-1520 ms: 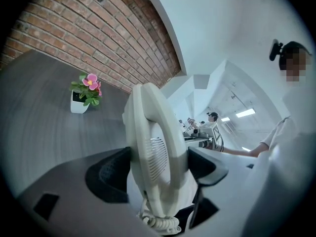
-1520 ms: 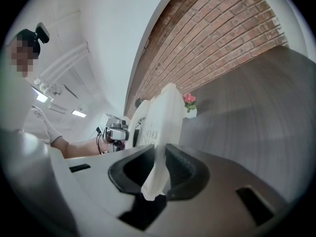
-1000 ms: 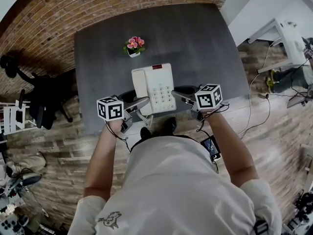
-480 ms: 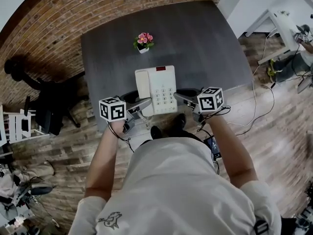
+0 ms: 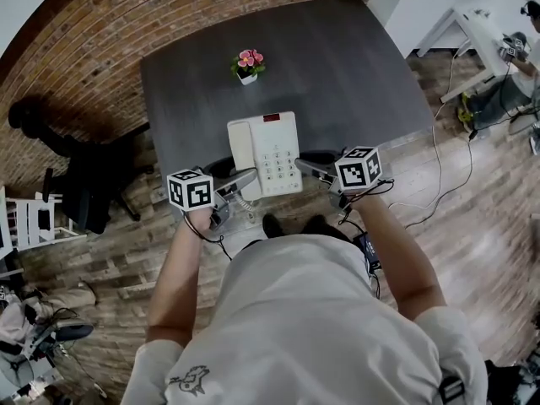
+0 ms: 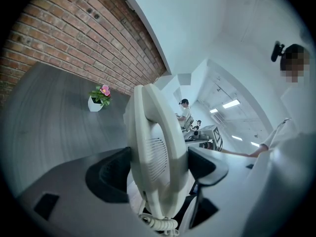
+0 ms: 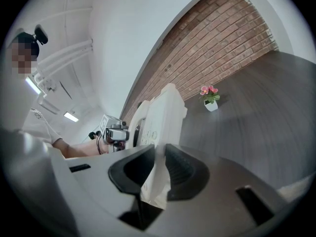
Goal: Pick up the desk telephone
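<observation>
The white desk telephone (image 5: pixel 264 154) is held between my two grippers, above the near edge of the dark grey table (image 5: pixel 337 66). My left gripper (image 5: pixel 247 176) is shut on its handset side (image 6: pixel 158 152), with the coiled cord (image 6: pixel 160 223) hanging below the jaws. The right gripper (image 5: pixel 304 166) is shut on the thin right edge of the telephone (image 7: pixel 160 127). Its keypad and red display face up in the head view.
A small white pot of pink flowers (image 5: pixel 247 64) stands further back on the table, in front of the brick wall (image 5: pixel 169 7). A black office chair (image 5: pixel 84 184) stands to the left. At the upper right are a white desk (image 5: pixel 477 40) and floor cables (image 5: pixel 439 167).
Both grippers have carried the telephone back toward the table's near edge, away from the flower pot. The grip on each side is unchanged.
</observation>
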Demonstrator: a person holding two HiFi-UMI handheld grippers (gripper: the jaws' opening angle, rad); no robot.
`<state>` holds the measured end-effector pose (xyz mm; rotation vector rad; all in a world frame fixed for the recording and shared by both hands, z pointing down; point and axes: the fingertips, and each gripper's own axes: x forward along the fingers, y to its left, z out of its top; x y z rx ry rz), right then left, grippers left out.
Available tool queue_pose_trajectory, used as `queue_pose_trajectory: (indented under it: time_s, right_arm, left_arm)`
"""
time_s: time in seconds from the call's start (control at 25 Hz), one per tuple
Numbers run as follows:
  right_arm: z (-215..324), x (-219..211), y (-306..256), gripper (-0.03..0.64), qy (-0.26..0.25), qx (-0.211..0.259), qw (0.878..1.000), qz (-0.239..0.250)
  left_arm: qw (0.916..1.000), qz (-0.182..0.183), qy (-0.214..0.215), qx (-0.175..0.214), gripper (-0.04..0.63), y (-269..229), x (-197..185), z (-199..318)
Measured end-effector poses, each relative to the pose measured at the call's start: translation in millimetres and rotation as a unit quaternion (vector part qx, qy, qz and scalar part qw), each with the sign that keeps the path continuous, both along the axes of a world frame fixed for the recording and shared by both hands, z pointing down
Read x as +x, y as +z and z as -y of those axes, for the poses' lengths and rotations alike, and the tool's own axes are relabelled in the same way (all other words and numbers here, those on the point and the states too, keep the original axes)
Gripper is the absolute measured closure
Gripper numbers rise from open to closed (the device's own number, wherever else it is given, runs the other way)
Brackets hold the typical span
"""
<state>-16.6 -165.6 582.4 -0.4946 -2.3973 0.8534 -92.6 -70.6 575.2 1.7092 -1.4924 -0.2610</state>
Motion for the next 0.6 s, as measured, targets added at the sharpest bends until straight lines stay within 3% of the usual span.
queue_pose_trajectory:
  time_s: [0.44,0.6]
  right_arm:
    - [27,30,-9,0.543,-0.022,0.007,1.000,-0.001]
    - [49,67,-6,0.543,-0.030,0.008,1.000,0.003]
  left_arm:
    - [0.9997,-0.001,-0.025,0.009,0.216,-8,32,25]
    - [0.9995,0.004,-0.031,0.009,0.216,-6,71,46]
